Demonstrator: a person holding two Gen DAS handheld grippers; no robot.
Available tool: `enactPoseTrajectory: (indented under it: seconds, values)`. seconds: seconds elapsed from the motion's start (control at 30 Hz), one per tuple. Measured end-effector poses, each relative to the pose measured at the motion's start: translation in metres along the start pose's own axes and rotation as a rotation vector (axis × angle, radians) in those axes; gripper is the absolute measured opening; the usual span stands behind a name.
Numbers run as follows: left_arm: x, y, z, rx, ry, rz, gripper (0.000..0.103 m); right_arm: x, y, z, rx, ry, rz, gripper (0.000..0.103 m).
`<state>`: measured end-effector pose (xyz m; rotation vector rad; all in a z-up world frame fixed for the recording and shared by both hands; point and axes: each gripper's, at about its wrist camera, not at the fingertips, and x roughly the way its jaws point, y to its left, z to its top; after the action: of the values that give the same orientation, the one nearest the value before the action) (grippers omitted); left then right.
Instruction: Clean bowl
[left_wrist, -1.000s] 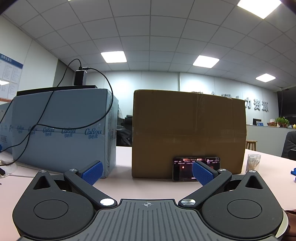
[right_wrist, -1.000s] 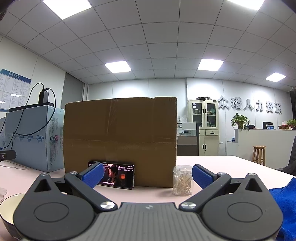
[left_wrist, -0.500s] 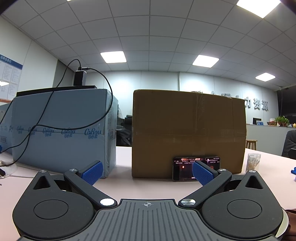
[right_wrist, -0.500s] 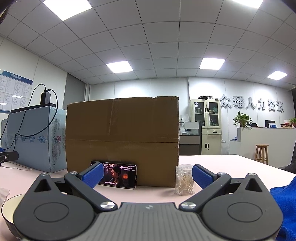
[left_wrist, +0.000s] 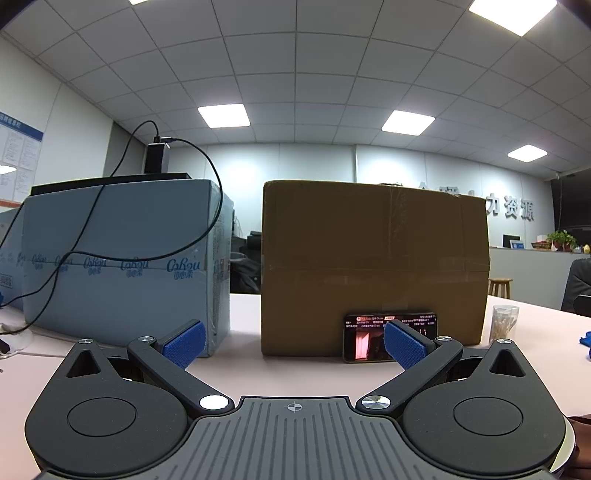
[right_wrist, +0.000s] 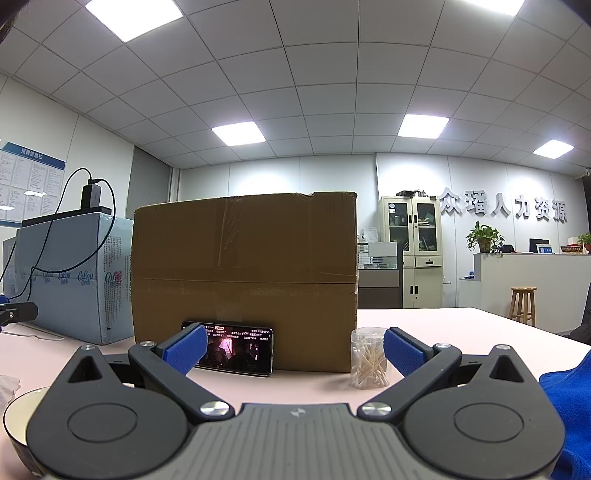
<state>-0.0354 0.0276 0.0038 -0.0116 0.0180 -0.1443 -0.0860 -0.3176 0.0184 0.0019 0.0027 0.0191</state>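
Note:
A white bowl (right_wrist: 18, 417) with a dark rim sits at the lower left of the right wrist view, partly hidden behind the gripper body. A blue cloth (right_wrist: 569, 402) lies at the lower right. My right gripper (right_wrist: 293, 349) is open and empty above the pink table. My left gripper (left_wrist: 293, 341) is open and empty. A sliver of the bowl's rim (left_wrist: 567, 452) shows at the lower right of the left wrist view.
A brown cardboard box (right_wrist: 243, 277) stands ahead with a phone (right_wrist: 236, 349) leaning on it. A jar of cotton swabs (right_wrist: 369, 358) stands to its right. A blue carton (left_wrist: 122, 262) with a black cable stands to the left.
The right wrist view has drifted slightly to the left, so the box and swab jar sit further right. The left gripper has not moved.

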Motion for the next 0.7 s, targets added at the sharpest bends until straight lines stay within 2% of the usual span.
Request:
enactPoseTrajectory:
  seconds: [0.7]
  values:
    - [-0.0008,0.0008,0.0,-0.001,-0.005,-0.013,0.103,0.0003,0.0017,-0.0026,-0.009,0.013,0.005,0.103]
